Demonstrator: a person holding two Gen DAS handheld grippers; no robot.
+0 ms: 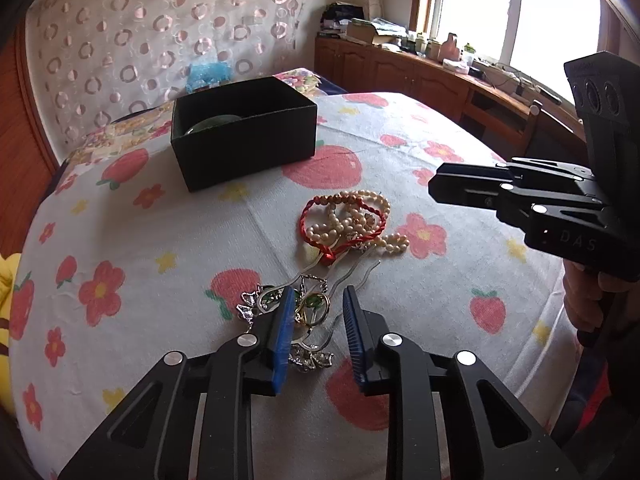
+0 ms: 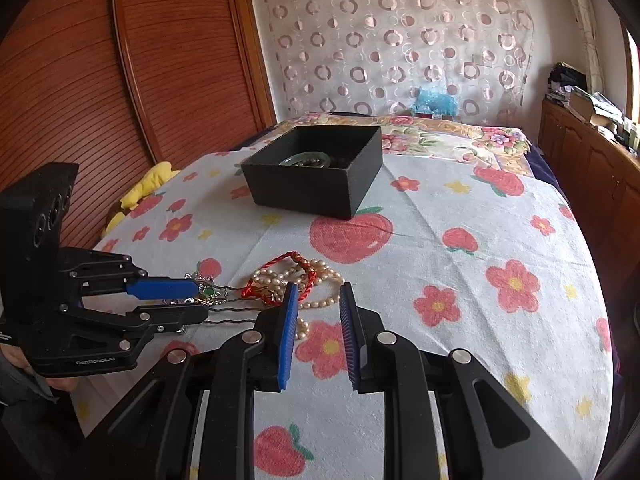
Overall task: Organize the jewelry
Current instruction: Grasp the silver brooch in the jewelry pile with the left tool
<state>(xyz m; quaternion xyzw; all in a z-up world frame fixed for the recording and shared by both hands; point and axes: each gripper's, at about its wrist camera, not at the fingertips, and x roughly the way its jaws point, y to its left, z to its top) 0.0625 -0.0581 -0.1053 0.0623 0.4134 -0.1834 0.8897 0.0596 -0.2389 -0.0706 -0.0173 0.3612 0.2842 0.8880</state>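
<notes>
A pile of jewelry lies on the flowered cloth: a pearl necklace [image 1: 360, 220] tangled with a red cord bracelet [image 1: 340, 236], metal hairpins [image 1: 352, 268], and silver pieces with a green stone and a gold ring [image 1: 312, 306]. My left gripper [image 1: 318, 300] is open, its blue pads on either side of the ring and green piece, low over them. My right gripper [image 2: 318, 292] is open and empty, just short of the pearls [image 2: 296, 276]. The black open box [image 1: 244, 132] stands behind the pile, with a greenish bangle [image 2: 306, 159] inside.
The cloth [image 1: 160, 220] covers a bed. A yellow soft toy [image 2: 144, 188] lies at its left edge. A wooden sideboard [image 1: 420, 72] with clutter runs under the window on the right. A patterned curtain [image 2: 400, 40] hangs behind.
</notes>
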